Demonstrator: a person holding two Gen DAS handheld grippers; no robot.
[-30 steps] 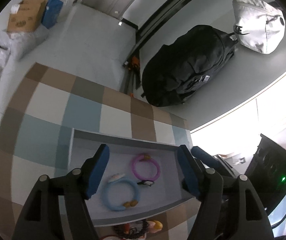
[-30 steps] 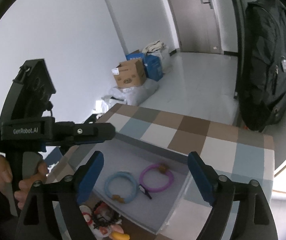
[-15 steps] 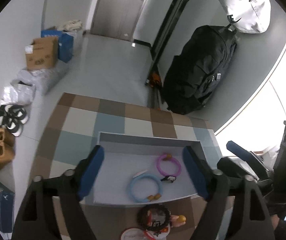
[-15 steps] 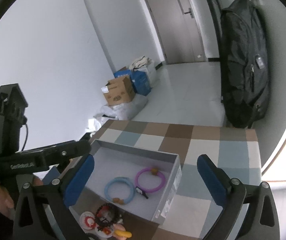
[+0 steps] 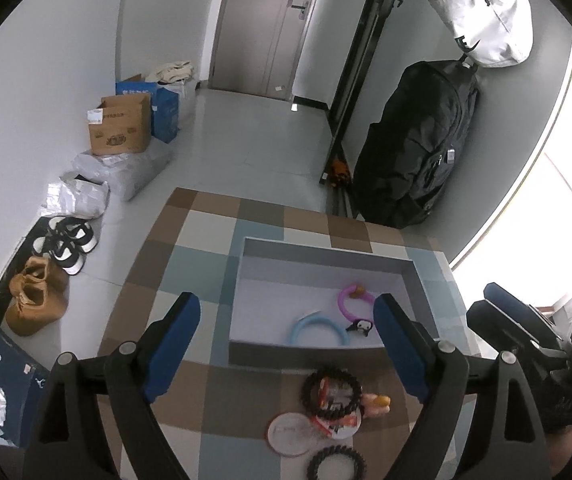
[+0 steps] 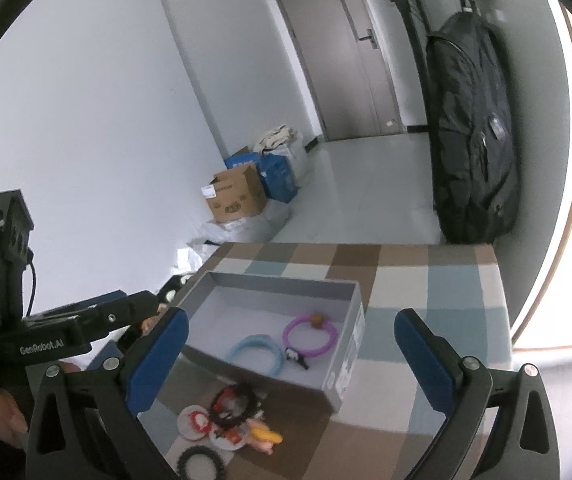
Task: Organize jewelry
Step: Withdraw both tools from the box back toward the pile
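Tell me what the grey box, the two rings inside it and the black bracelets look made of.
Grey box: likely matte cardboard, with thin flat walls and a printed side. Blue ring and purple ring: probably smooth plastic or silicone tubing with a soft sheen. Black bracelets: bumpy outline suggests dark beads, material unclear.

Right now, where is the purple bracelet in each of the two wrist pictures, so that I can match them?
Left wrist view: the purple bracelet lies in the grey box, right of centre, partly behind the right blue finger.
Right wrist view: the purple bracelet lies in the box's right half, near the picture's centre.
Shared landmark: the light blue bracelet lies just left of it in both.
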